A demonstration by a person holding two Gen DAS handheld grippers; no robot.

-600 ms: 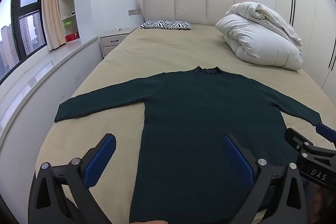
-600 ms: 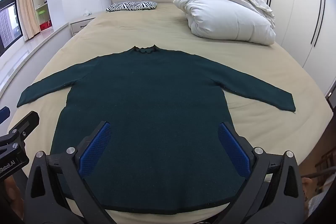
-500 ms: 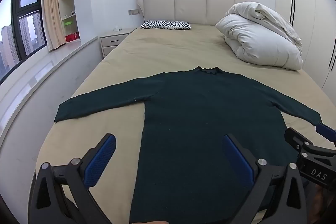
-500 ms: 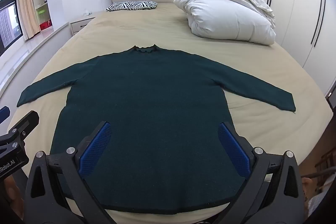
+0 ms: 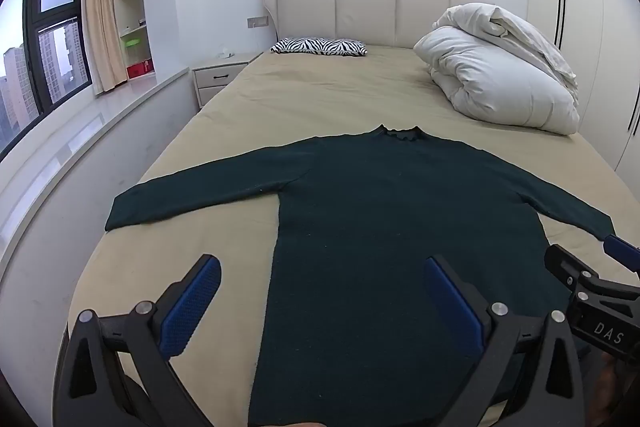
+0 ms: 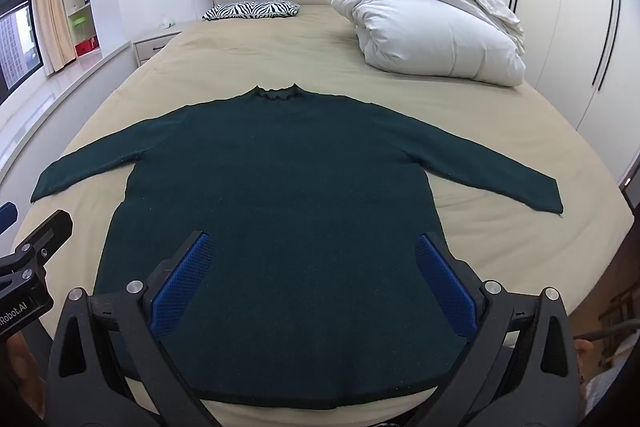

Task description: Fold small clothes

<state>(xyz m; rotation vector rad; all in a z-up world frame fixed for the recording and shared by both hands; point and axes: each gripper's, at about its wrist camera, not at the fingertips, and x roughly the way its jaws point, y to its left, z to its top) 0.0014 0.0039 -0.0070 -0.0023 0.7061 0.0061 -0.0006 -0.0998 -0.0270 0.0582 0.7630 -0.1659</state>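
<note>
Dk green sweater (image 6: 280, 187) flat on bed (image 6: 280, 39), both grippers' jaws wide apart

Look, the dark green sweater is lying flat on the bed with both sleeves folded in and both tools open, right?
Not quite. The sweater does lie flat on the bed, and the left tool and right tool are open, but the right wrist view shows both sleeves spread straight out, not folded in.
</note>
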